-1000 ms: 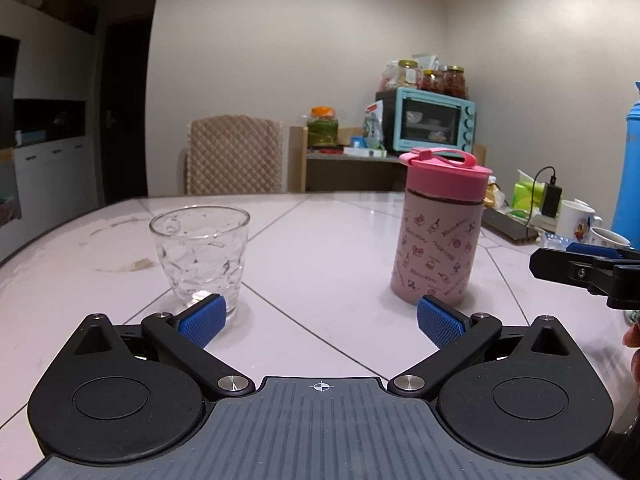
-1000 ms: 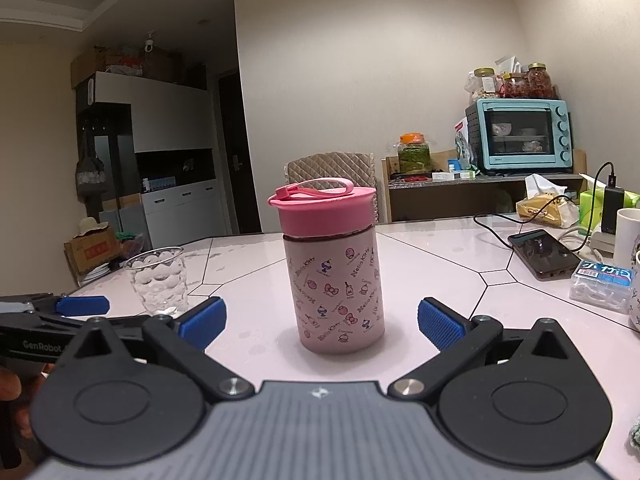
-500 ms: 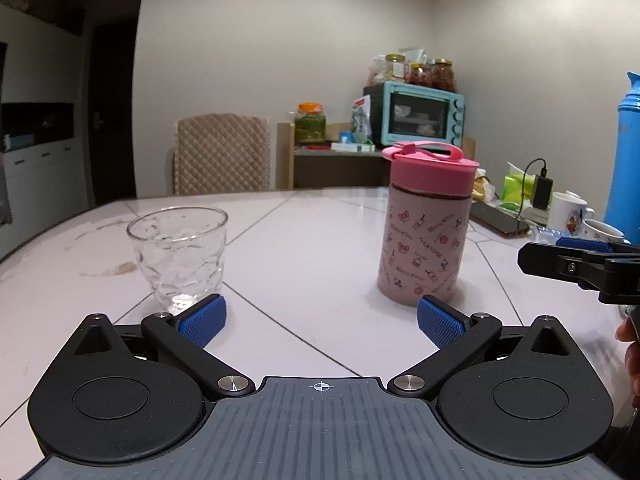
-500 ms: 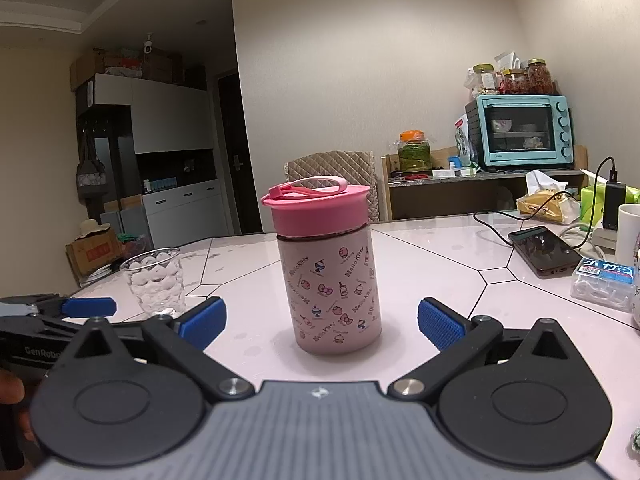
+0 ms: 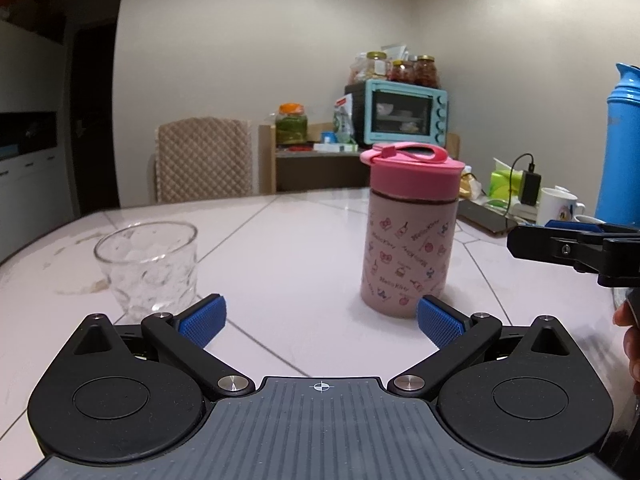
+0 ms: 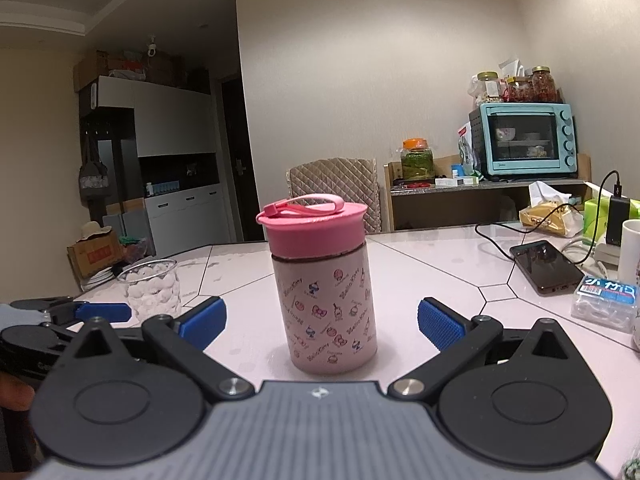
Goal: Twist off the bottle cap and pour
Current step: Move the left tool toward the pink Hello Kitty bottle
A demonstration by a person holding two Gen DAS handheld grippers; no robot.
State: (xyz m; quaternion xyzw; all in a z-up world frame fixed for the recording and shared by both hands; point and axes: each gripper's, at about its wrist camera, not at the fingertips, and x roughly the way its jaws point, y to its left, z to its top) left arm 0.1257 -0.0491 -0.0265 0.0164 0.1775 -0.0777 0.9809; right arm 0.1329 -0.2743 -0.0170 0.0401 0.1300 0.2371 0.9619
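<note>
A pale tiled counter (image 6: 420,276) carries the things, in a kitchen with a turquoise toaster oven (image 6: 526,140) on a shelf behind. The pink bottle (image 6: 326,304) stands upright near the middle, its pink cap (image 6: 316,230) on, strap looped over the top. The right tool (image 6: 322,322) gapes wide, level with the bottle's lower body, touching nothing. The left tool (image 5: 320,318) is also spread, empty, the bottle just ahead of its right finger. A clear glass (image 5: 148,266) stands upright to the left, apart from the bottle.
</note>
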